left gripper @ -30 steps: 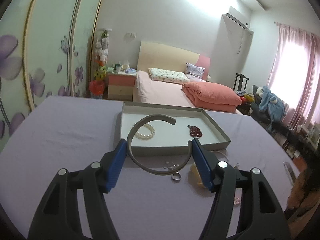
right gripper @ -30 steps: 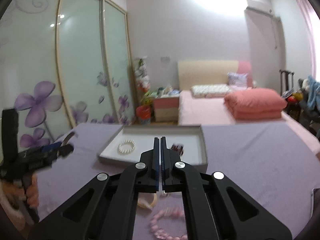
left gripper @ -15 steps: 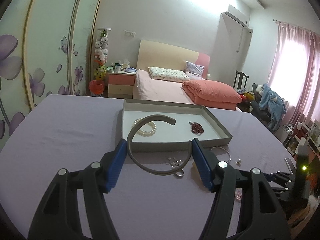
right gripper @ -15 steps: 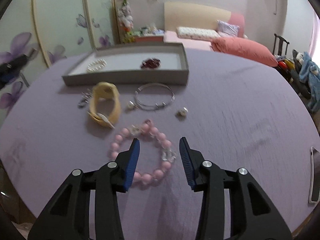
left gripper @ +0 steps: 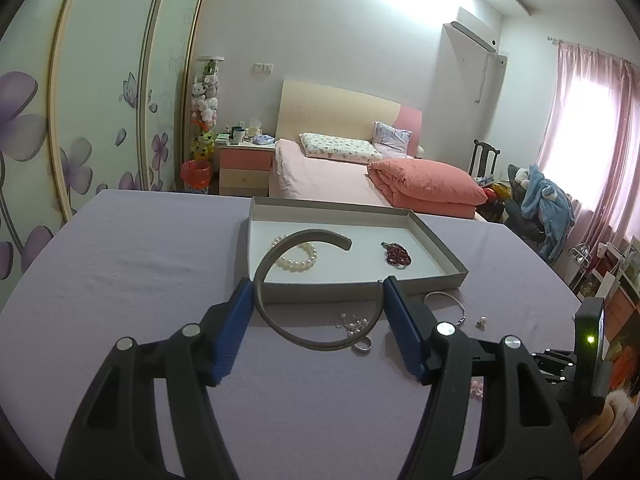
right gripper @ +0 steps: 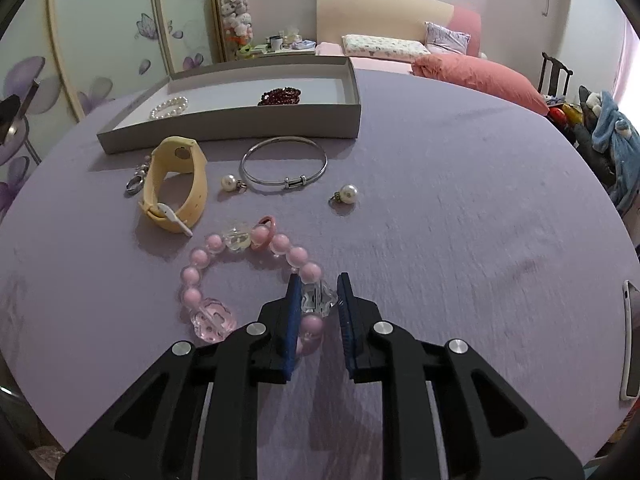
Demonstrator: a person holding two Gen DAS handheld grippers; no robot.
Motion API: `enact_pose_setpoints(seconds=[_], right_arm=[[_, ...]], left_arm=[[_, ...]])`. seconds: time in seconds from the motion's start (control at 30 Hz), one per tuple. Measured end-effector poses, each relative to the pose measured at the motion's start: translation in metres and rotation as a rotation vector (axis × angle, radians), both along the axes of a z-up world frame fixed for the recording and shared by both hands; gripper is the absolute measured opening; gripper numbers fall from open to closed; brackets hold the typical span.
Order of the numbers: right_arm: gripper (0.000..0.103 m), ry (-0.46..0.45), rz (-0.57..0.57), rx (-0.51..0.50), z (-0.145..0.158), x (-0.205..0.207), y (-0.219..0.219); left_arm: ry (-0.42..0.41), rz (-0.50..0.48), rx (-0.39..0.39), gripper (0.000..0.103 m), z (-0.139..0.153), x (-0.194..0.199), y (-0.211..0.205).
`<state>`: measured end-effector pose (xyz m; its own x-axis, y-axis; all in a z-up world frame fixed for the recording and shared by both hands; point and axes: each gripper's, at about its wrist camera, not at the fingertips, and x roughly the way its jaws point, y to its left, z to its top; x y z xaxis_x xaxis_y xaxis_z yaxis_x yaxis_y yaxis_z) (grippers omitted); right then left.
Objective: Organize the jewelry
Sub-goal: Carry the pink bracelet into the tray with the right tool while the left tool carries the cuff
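Note:
My left gripper (left gripper: 318, 294) is shut on a grey open bangle (left gripper: 276, 258) and holds it above the table in front of the grey tray (left gripper: 360, 292). The tray (right gripper: 240, 122) holds a white pearl bracelet (left gripper: 296, 256) and dark red beads (left gripper: 396, 255). My right gripper (right gripper: 318, 294) is low over the purple table, its fingers either side of a clear crystal bead of the pink bead bracelet (right gripper: 248, 276). I cannot tell whether the pads touch the bead.
On the purple cloth lie a yellow watch band (right gripper: 176, 184), a silver bangle (right gripper: 284, 162), two pearl earrings (right gripper: 346, 194), a silver ring (right gripper: 134, 186) and a small pearl cluster (left gripper: 354, 324). A phone (right gripper: 630, 344) lies at the right edge.
My right gripper has moved forward and down to the pink bracelet and its fingers have narrowed around the clear bead. My left gripper still holds the bangle, barely moved.

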<state>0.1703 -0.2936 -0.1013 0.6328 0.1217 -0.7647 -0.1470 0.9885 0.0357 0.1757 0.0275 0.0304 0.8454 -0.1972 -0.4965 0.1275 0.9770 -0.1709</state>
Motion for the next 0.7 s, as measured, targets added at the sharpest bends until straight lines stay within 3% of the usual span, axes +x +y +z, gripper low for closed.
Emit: enact_pose_setpoints(seconds=[0.13, 0.37, 0.7], right_arm=[[0.019, -0.091, 0.011, 0.069, 0.018, -0.01, -0.005], [0.019, -0.315, 0.076, 0.155, 0.085, -0.031, 0.003], [0.019, -0.442, 0.08, 0.227, 0.122, -0.034, 0.003]], left_arm=[[-0.007, 0.001, -0.005, 0.064, 0.003, -0.002, 0.001], [-0.034, 0.0, -0.016, 0.064, 0.009, -0.014, 0.002], [-0.058, 0.005, -0.021, 0.064, 0.015, -0.024, 0.001]])
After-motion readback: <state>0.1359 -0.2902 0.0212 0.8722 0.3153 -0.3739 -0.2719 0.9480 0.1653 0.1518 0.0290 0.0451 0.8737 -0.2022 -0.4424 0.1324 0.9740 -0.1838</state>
